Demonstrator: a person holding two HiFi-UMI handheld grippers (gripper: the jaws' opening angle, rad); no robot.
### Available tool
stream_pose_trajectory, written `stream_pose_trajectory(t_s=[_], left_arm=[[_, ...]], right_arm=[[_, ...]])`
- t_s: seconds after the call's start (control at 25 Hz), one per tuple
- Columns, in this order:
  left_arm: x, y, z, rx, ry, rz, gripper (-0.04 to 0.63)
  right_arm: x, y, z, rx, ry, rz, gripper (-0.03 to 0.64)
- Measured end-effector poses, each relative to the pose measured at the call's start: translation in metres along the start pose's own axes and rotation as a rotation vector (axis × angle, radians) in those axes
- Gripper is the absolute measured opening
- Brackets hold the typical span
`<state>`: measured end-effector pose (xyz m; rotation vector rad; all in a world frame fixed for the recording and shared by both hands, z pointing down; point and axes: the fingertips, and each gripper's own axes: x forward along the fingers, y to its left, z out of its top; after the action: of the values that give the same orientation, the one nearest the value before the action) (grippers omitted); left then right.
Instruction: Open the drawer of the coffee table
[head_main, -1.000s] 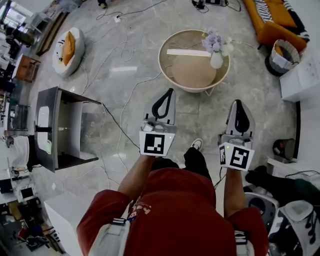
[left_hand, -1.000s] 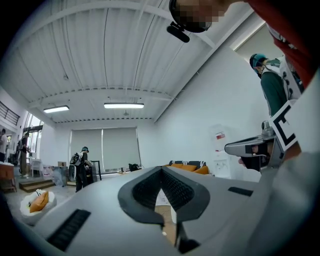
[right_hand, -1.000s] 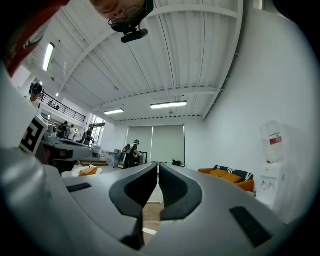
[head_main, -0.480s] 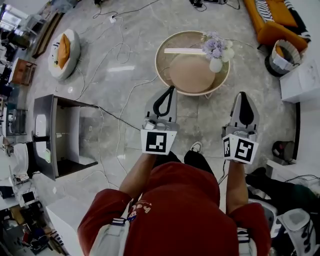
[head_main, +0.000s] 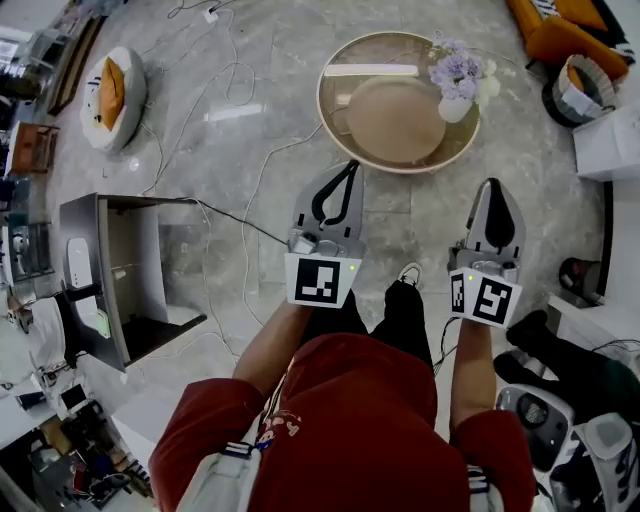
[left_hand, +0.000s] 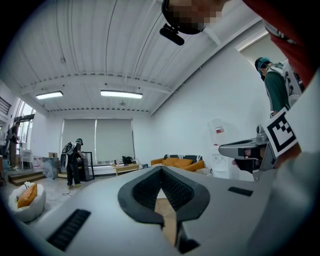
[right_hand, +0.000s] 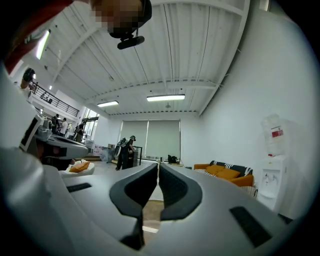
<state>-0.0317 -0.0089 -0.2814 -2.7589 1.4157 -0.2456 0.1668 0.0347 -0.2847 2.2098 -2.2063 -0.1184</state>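
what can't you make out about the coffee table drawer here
- Drawer: head view looks down on the coffee table; its top hides any drawer front.
- Left gripper view: left claw covers the table, only a wood sliver shows.
- Right gripper view: right claw does the same.

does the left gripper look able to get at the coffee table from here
Likely not yet: the left gripper, jaws shut, hangs short of the coffee table. The way looks free: only bare floor lies between, and the vase of flowers stands at the table's far right.
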Motion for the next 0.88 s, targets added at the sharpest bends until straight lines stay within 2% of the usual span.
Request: stream_pose_trajectory(t_s=[0.16,0.28,0.52,0.68,0.76,0.88], left_arm=[[0.014,0.004,-0.077,0.034,0.001,-0.017,0.012],[0.033,-0.001,-0.148,0.108,-0.068,-0.017,0.012],[0.058,-0.010,-0.335,0.097,-0.089,0.007,0.012],[0.083,-0.019,-0.464,0.115,-0.067,0.020,0.012],[0.094,-0.018,-0.525,0.103,-0.033,0.041,0.012],[0.112,-0.017,-0.586,0.111,-0.085,0.078,0.012]], right_arm=[[0.006,0.031,-0.079,0.013,0.024,0.050,0.025],[0.007,0.044,-0.168,0.014,0.044,0.077,0.025],[0.005,0.069,-0.353,-0.019,0.050,0.104,0.025],[0.003,0.071,-0.465,-0.173,0.013,0.137,0.025],[0.007,0.068,-0.521,-0.154,0.002,0.136,0.025],[0.015,0.065,-0.596,-0.132,-0.017,0.125,0.025]])
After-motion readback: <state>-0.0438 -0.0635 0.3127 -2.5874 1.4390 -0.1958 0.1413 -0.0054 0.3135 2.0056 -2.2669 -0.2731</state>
